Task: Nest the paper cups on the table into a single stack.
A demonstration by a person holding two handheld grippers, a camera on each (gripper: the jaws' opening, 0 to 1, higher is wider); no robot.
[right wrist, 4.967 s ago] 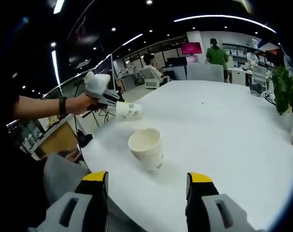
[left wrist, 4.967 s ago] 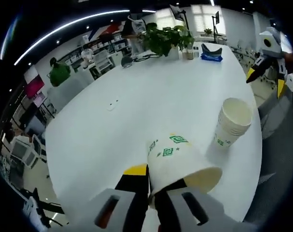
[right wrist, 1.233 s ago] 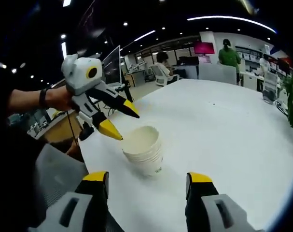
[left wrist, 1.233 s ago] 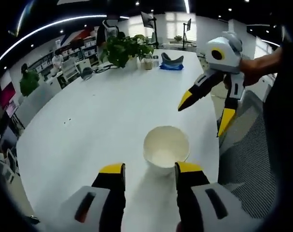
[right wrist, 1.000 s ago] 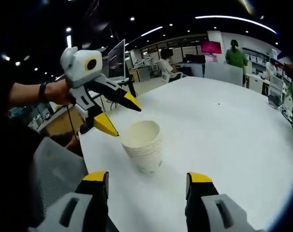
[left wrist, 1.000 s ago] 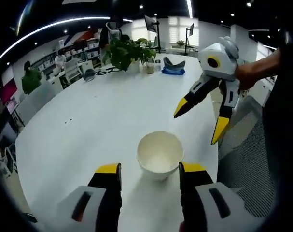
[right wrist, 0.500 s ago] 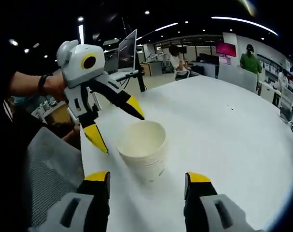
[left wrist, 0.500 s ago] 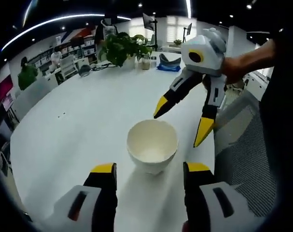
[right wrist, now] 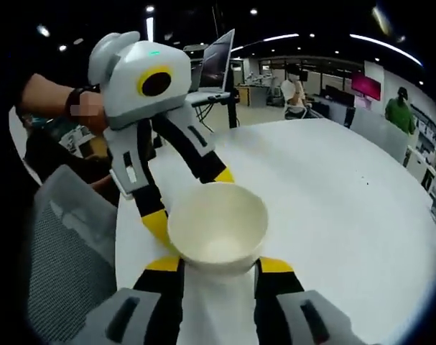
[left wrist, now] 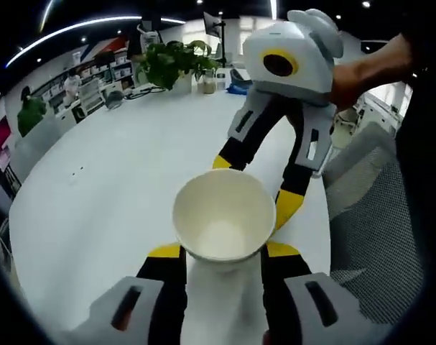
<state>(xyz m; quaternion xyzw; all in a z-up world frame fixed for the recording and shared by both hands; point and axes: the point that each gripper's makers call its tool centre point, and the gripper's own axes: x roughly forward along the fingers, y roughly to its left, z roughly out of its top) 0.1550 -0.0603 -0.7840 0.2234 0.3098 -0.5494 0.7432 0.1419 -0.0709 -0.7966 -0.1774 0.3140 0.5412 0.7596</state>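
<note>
Paper cups stack (left wrist: 223,223) stands on white table (left wrist: 110,165), mouth up, between jaws of both tools; left tool (left wrist: 215,251) straddles it from one side, jaws wide; right tool (right wrist: 219,266) straddles it from opposite side, jaws wide; firm grip can't be told; potted plant (left wrist: 171,63) at table's far end

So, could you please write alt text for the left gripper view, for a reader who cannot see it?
A stack of white paper cups stands on a white table, seen from above, between the yellow-tipped fingers of the left gripper. The right gripper, held by a hand, reaches around the stack from the far side.
</note>
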